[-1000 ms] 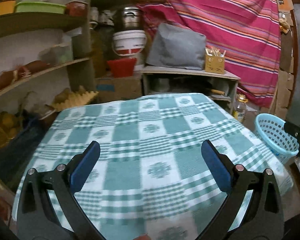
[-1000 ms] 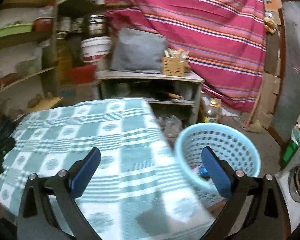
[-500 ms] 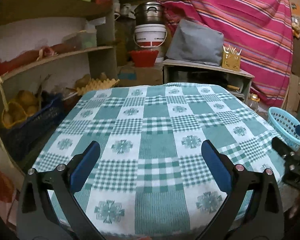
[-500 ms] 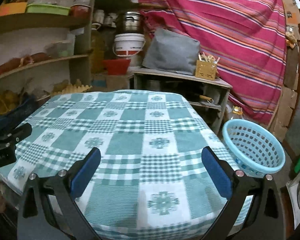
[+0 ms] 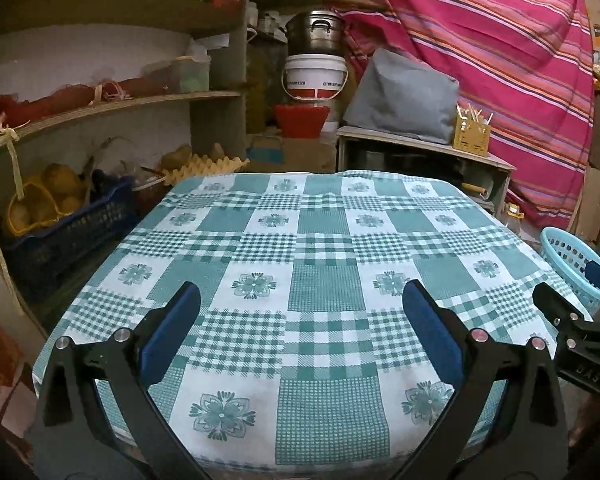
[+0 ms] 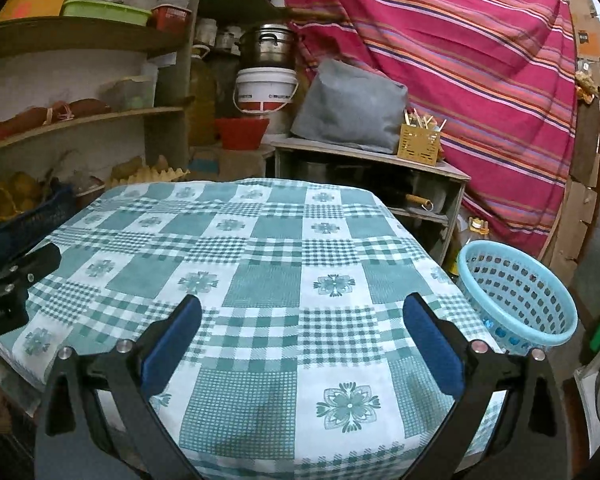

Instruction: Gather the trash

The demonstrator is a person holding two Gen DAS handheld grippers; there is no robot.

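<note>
Both of my tongs are held level above the near edge of the bench (image 5: pixel 324 240), facing its far side. My left tongs (image 5: pixel 300 332) stand wide apart with nothing between the blue pads. My right tongs (image 6: pixel 302 334) are likewise wide and hold nothing. Each appears at the edge of the other's view, so they sit side by side, near one another but apart.

The checked cloth (image 6: pixel 260 264) covering the bench shows no trash anywhere on it in either view.

The light blue basket (image 6: pixel 516 292) stands on the floor just beside the right edge of the bench, low enough, I judge, to serve as the drop point. Small blue items show through its lower holes; I cannot tell what they are.

In my judgement the collecting is finished or nearly so, and the wide, withdrawn posture suits a final check.
</note>
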